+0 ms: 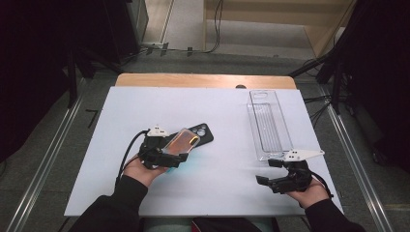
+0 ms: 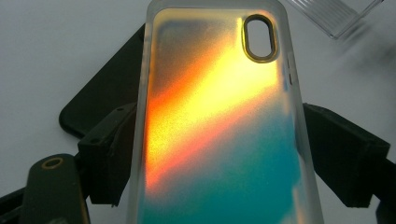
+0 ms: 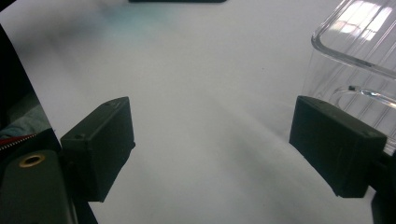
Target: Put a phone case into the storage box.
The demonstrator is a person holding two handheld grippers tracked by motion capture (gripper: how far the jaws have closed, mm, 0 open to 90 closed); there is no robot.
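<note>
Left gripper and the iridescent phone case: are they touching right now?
Touching. In the left gripper view, both black jaws of the left gripper press against the long edges of the case, with no gap on either side. The high view agrees: the case sits clamped there.

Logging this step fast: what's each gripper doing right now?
Left gripper: shut on the iridescent phone case, held above the black phone.
Right gripper: open, nothing between its fingers, beside the clear plastic tray.
</note>
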